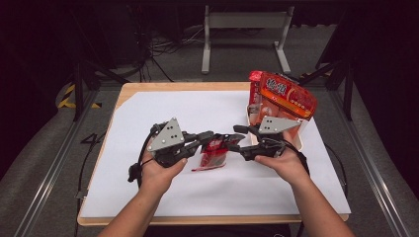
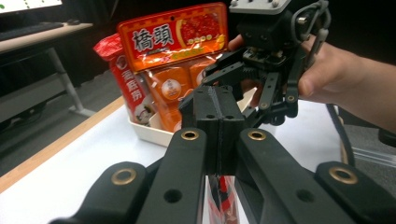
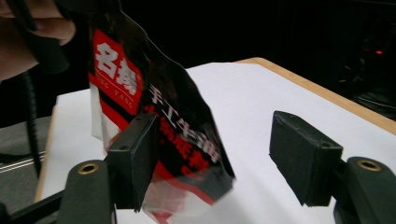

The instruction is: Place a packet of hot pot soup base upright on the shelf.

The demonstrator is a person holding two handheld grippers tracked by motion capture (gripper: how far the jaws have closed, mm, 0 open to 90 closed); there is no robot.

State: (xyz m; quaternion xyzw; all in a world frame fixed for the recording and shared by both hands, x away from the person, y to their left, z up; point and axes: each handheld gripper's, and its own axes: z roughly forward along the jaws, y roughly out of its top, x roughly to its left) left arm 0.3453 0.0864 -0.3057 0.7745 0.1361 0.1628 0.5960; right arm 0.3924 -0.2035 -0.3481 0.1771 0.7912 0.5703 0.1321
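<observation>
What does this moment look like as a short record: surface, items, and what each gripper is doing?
surface: white sheet on a wooden table
held item: black and red packet
left gripper: shut on the packet's edge
right gripper: jaws open, packet between them, pads not pressing on both sides
other items: orange snack bag and red snack bag standing in a white tray

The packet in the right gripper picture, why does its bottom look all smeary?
In the right gripper view the black-and-red packet blurs at its lower edge, probably from motion; the jaws look sharp. The left gripper view keeps the orange snack bag crisp. The high view is dim beyond the white table.
</observation>
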